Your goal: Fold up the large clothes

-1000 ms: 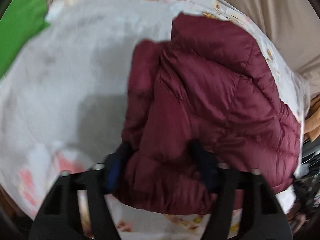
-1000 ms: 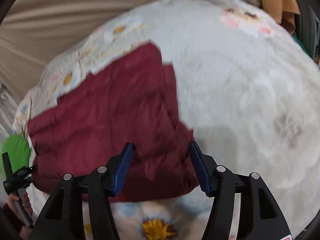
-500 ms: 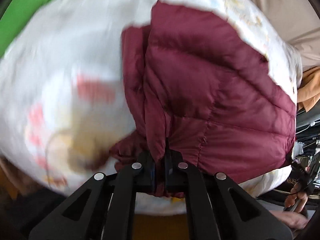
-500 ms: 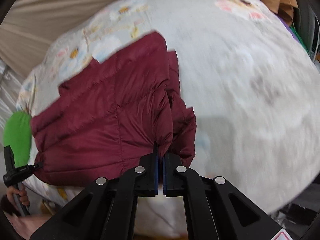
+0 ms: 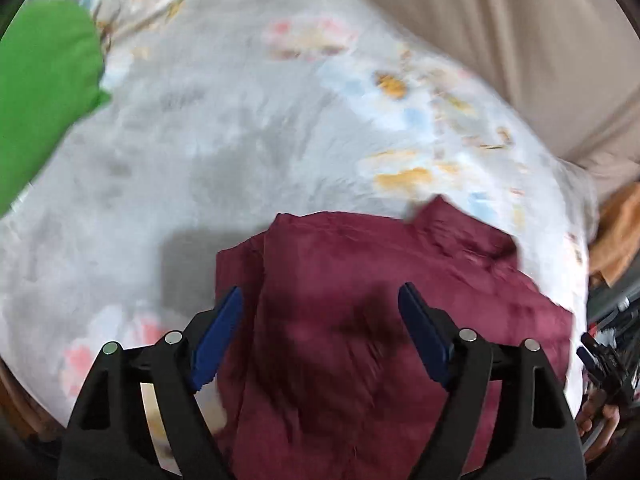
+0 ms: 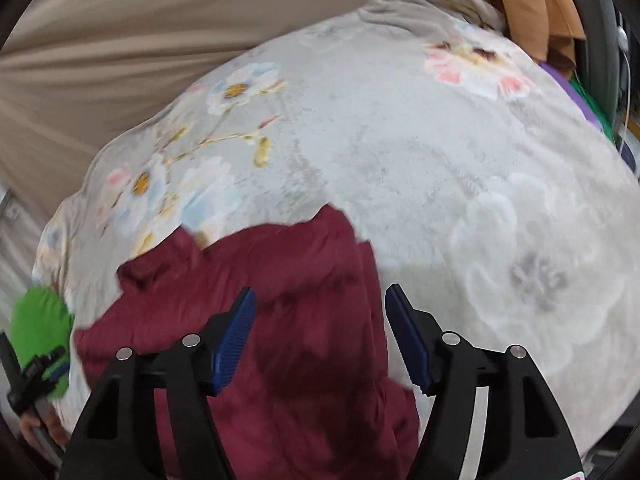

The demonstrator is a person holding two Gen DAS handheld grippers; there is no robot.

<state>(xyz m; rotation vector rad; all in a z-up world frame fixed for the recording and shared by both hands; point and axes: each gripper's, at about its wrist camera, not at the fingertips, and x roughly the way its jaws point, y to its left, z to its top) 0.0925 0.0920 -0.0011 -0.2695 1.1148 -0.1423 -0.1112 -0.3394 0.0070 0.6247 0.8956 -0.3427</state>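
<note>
A maroon quilted puffer jacket (image 5: 360, 320) lies folded on a grey floral blanket (image 5: 240, 140) near its front edge. My left gripper (image 5: 320, 316) is open, its blue pads spread above the jacket's left part, holding nothing. In the right wrist view the jacket (image 6: 280, 288) lies at the lower left on the blanket (image 6: 460, 200). My right gripper (image 6: 320, 316) is open above the jacket's right edge, holding nothing. Both views are blurred by motion.
A green cloth (image 5: 40, 100) lies at the blanket's far left; it also shows in the right wrist view (image 6: 38, 320). Beige fabric (image 6: 160, 40) hangs behind. Orange cloth (image 6: 528, 4) sits at the back right. The other gripper (image 6: 28, 372) shows at the lower left.
Half a second ago both grippers were shut on the jacket's near edge. Now both have opened and let go, and the jacket lies in a shorter, folded shape nearer the front.
</note>
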